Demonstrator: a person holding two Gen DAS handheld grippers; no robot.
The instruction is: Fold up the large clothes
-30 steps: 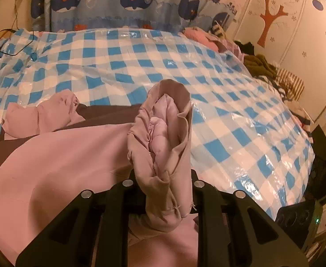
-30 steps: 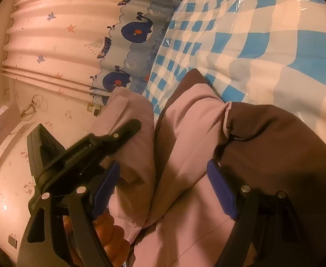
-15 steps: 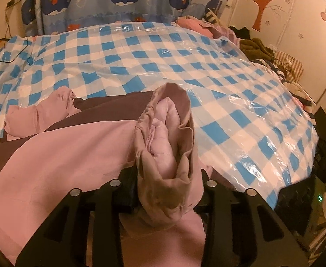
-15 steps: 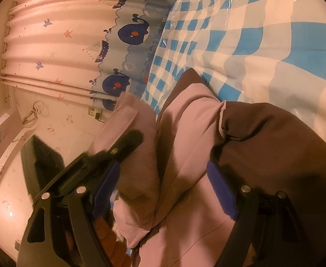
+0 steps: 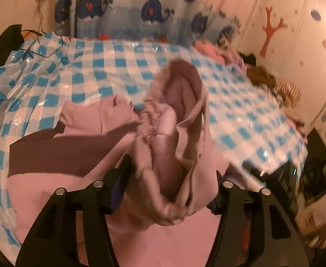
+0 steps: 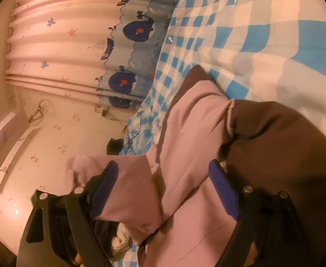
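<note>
On the near side of the bed [image 5: 109, 53], over its blue-and-white checked plastic cover [image 5: 240, 120], lies the large pink-and-brown garment [image 5: 58, 153], spread from the near edge toward the middle, with one sleeve [image 5: 91, 113] crumpled toward the left edge. A bunched cuff or hem end [image 5: 176, 133] of it stands up between the fingers of the left gripper [image 5: 167, 184], whose jaws are opening; the cloth is between them, but the pads no longer seem to pinch it, so this looks like a release of a fold just carried over. To do it well, I would let the jaws spread fully before drawing back, so the fabric does not snag on a pad and drag the fold open, and then flatten the lump, since a bunched end will not lie square. The right gripper [image 6: 163, 189] stands wide, its blue pads [image 6: 223, 191] either side of a pink fold near the brown panel [image 6: 274, 138] without pressing it; its jaws are opening slightly too. It is well placed to pin the body while the left clears. Beyond, the whale curtain [image 5: 127, 11] hangs behind the far edge, and other clothes [image 5: 271, 82] are heaped at the far right corner.
</note>
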